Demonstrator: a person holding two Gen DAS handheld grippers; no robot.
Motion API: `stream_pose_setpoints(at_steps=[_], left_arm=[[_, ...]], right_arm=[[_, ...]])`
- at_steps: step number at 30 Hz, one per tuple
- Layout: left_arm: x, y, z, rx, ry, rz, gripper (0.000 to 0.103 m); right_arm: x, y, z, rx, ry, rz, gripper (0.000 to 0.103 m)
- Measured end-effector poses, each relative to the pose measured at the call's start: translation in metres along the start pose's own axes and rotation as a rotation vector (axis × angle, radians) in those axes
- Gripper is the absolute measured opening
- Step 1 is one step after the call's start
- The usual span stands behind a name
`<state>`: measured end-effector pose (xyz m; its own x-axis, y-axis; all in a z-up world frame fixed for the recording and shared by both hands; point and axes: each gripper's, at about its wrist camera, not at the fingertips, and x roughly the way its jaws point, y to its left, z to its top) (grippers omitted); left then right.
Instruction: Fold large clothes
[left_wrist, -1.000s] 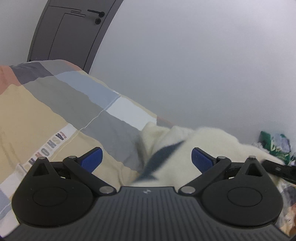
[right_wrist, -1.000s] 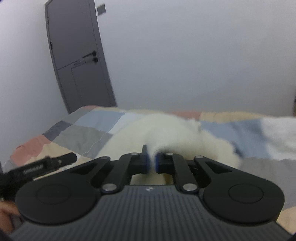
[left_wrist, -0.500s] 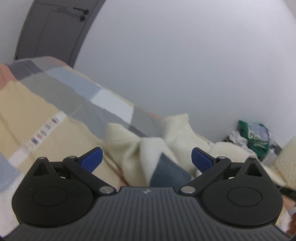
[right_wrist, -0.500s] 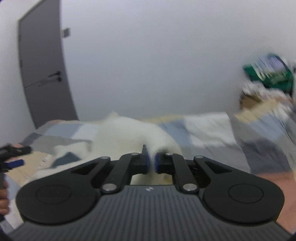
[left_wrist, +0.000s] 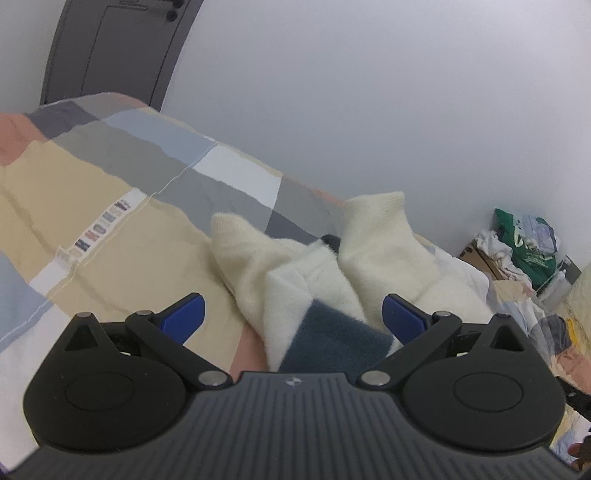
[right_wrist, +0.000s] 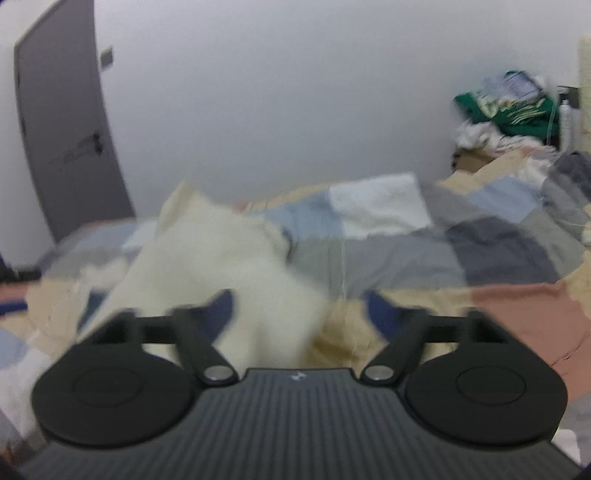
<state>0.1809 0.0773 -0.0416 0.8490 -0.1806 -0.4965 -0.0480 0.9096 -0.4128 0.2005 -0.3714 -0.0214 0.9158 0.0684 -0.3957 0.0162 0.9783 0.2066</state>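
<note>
The right tongs (right_wrist: 299, 314) stand wide apart, blurred, with nothing between the blue pads (right_wrist: 223, 308). A cream fleece garment (right_wrist: 218, 266) lies heaped on the bed (right_wrist: 517, 295) just ahead of the left pad — its peak rising toward the bed's far edge. The patchwork cover (right_wrist: 406, 254) spreads right in grey, blue, white and pink blocks. A grey door (right_wrist: 62, 140) stands at the far left; a pile of clothes with a green bag (right_wrist: 517, 110) sits beyond the bed's far right corner.

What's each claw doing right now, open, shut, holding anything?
Left claw: open, holding nothing; cream sweater lies between its fingers.
Right claw: open, holding nothing.
</note>
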Motion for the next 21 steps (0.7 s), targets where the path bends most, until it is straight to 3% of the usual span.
stream_pose_setpoints(at_steps=[4, 9, 16, 21], left_arm=[[0.009, 0.005, 0.004, -0.062, 0.01, 0.0, 0.103], [0.023, 0.016, 0.008, -0.135, 0.015, 0.016, 0.091], [0.047, 0.035, 0.013, -0.217, 0.029, -0.012, 0.089], [0.074, 0.044, 0.012, -0.26, 0.056, -0.055, 0.081]], right_arm=[[-0.009, -0.01, 0.005, 0.06, -0.033, 0.068, 0.086], [0.007, 0.023, 0.015, -0.034, 0.006, 0.155, 0.086], [0.071, 0.097, 0.049, -0.198, 0.106, 0.308, 0.085], [0.144, 0.16, 0.069, -0.292, 0.201, 0.412, 0.084]])
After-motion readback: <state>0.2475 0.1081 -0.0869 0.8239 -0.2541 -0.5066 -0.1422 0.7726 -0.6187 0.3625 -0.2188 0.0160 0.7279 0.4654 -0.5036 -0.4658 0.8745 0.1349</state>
